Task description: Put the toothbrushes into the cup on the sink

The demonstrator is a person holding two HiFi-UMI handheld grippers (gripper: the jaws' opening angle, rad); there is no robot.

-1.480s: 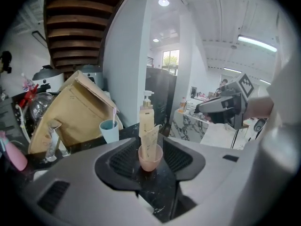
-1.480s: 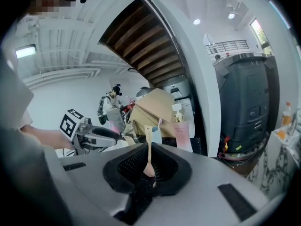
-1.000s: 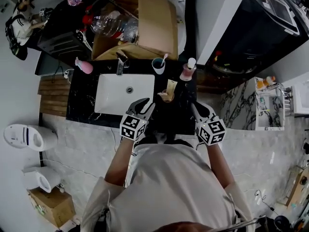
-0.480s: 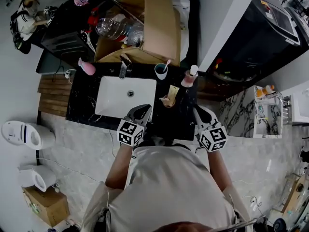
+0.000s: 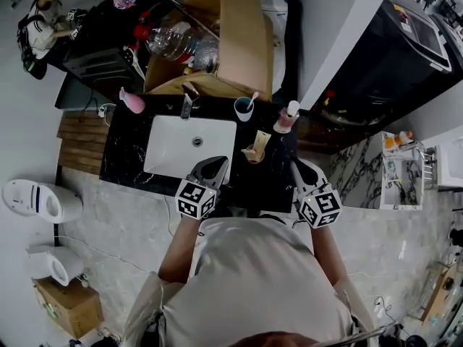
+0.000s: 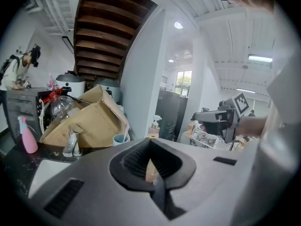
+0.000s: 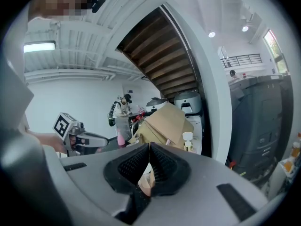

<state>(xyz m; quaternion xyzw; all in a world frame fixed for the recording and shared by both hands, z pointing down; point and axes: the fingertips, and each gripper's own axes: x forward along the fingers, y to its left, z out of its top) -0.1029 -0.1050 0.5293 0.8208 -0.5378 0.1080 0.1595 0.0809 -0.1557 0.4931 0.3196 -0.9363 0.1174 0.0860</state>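
Note:
A blue cup (image 5: 242,109) stands at the back of the black counter (image 5: 123,150), right of the faucet, with a pink toothbrush (image 5: 251,98) standing in it. The left gripper view shows the same cup (image 6: 120,139) and toothbrush (image 6: 126,132) ahead. My left gripper (image 5: 216,164) hovers over the sink's front right corner. Its jaws have just been closing and are now shut with nothing between them. My right gripper (image 5: 296,166) is at the counter's front right, shut and empty. Both are well short of the cup.
The white basin (image 5: 173,150) has a faucet (image 5: 187,101) behind it and a pink bottle (image 5: 132,101) to its left. A beige tube (image 5: 257,146) and a pump bottle (image 5: 288,116) stand right of the basin. A cardboard box (image 5: 231,35) leans behind the counter.
My left gripper's jaws, open a second ago, have come together. Both grippers have drawn back a little toward my body and risen slightly.

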